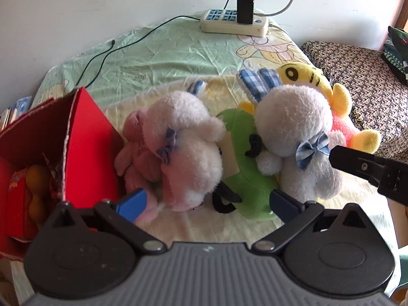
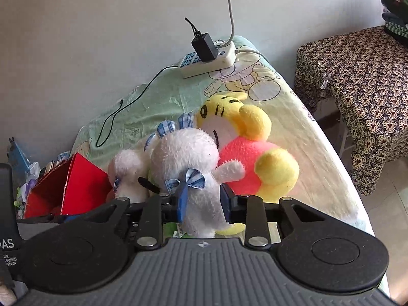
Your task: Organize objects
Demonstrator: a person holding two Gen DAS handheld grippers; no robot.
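Note:
A white plush rabbit with blue checked ears and a blue bow stands on the bed, and my right gripper is shut on its lower body. The same white rabbit appears on the right of the left wrist view. There one black finger of the right gripper presses against its side. My left gripper hangs wide open. The base of a pink-and-white plush rabbit and a green plush lie in its gap. A yellow tiger plush with a pink body lies behind the white rabbit.
An open red box with toys inside stands at the left. A power strip with a black charger and cable lies at the bed's far end by the wall. A table under a patterned cloth stands to the right of the bed.

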